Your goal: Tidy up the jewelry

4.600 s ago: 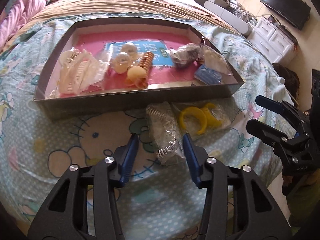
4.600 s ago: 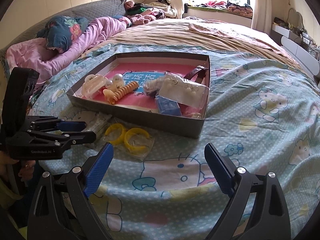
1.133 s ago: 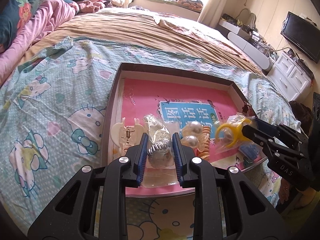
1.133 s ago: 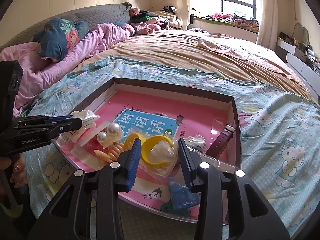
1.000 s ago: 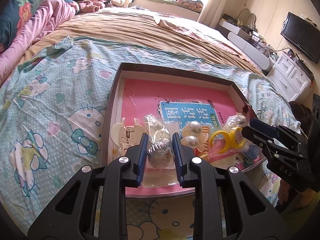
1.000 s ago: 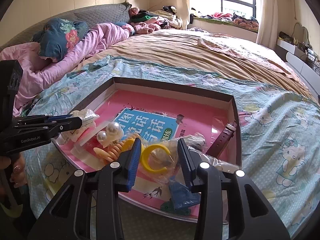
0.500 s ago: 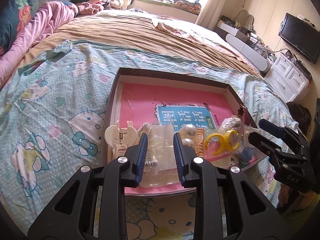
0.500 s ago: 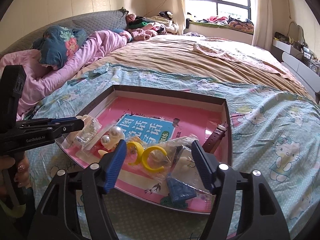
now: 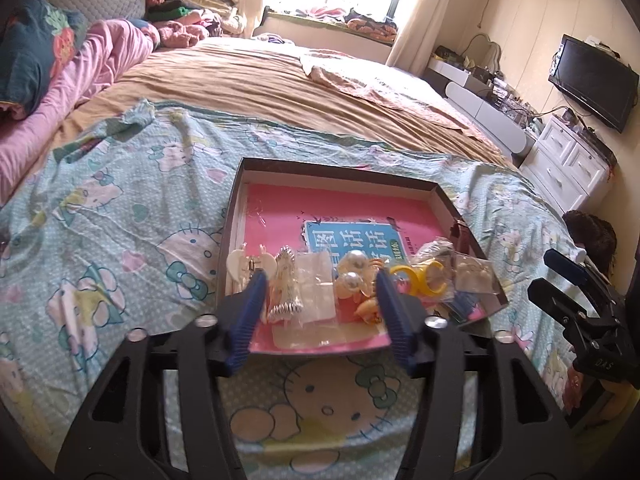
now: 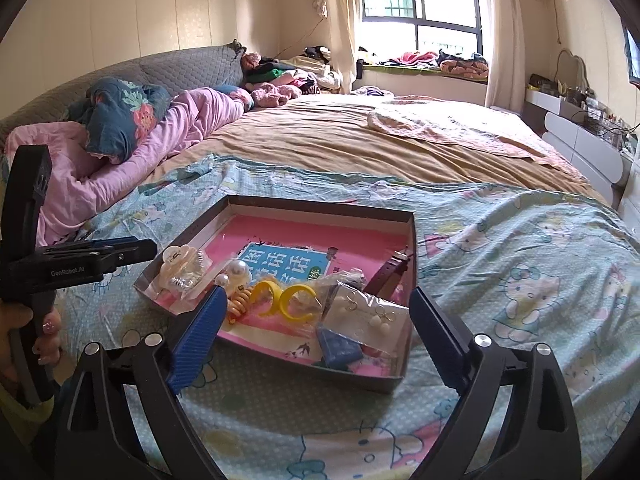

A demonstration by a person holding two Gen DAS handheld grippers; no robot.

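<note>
Just let go with both claws: my left gripper point(image 9: 320, 312) and right gripper point(image 10: 316, 336) gape wide, holding nothing. Crinkly clear bag with the silver spring coil point(image 9: 285, 285) and the glossy yellow C-rings point(image 10: 286, 298) now lie inside the cardboard tray point(image 10: 320, 204), on the pink book point(image 9: 340, 216). Tidying looks about done.

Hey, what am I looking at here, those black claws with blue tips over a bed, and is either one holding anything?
These are hand-held grippers, one in each of a person's hands, each carrying a camera that looks along its own fingers. One picture is from the left gripper, the other from the right gripper. Both stand open and hold nothing. On the cartoon bedsheet sits a shallow box with a pink lining. Inside lie yellow rings in a clear bag, pearl pieces, a silver coil in a bag and a brown strap.
</note>
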